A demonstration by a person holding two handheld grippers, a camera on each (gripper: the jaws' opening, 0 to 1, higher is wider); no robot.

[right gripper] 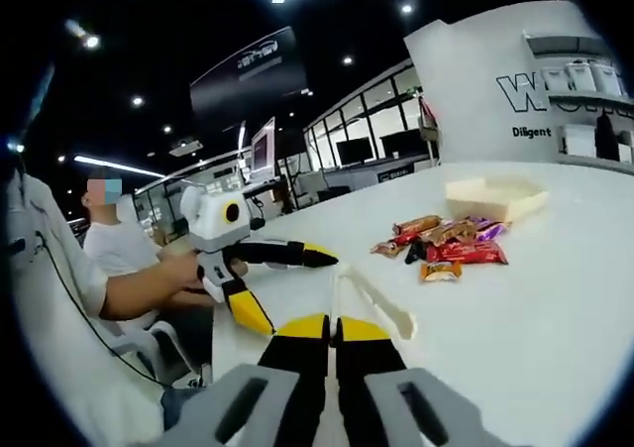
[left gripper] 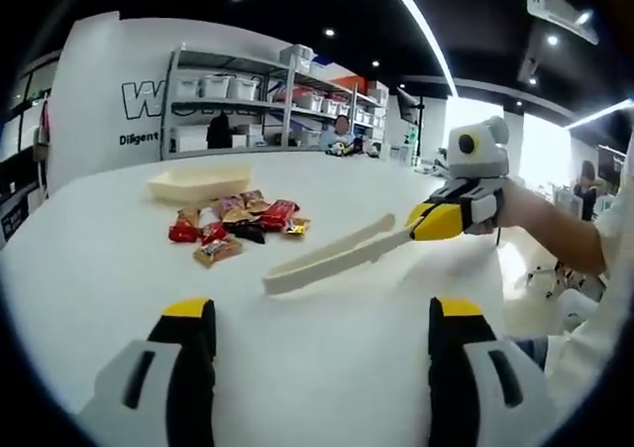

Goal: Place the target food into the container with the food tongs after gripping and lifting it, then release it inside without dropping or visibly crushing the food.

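Observation:
A pile of several wrapped snack packets [left gripper: 234, 225] lies on the white table [left gripper: 109, 269], red and orange wrappers mixed. Just behind it stands a shallow cream container [left gripper: 198, 181], nothing visible inside. My right gripper [left gripper: 421, 224] comes in from the right, shut on the handle end of long cream food tongs [left gripper: 327, 259]. The tong tips point toward the pile and stop short of it, holding nothing. In the right gripper view my right gripper [right gripper: 332, 328] clamps the tongs [right gripper: 376, 300], with the snacks [right gripper: 446, 244] and container [right gripper: 495, 197] beyond. My left gripper [left gripper: 322, 363] is open, holding nothing.
A person in white sits at the table's edge [right gripper: 119, 254], one hand holding the left gripper [right gripper: 297, 290]. Metal shelving with white bins [left gripper: 267, 95] stands behind the table against a white wall. Bare tabletop surrounds the pile.

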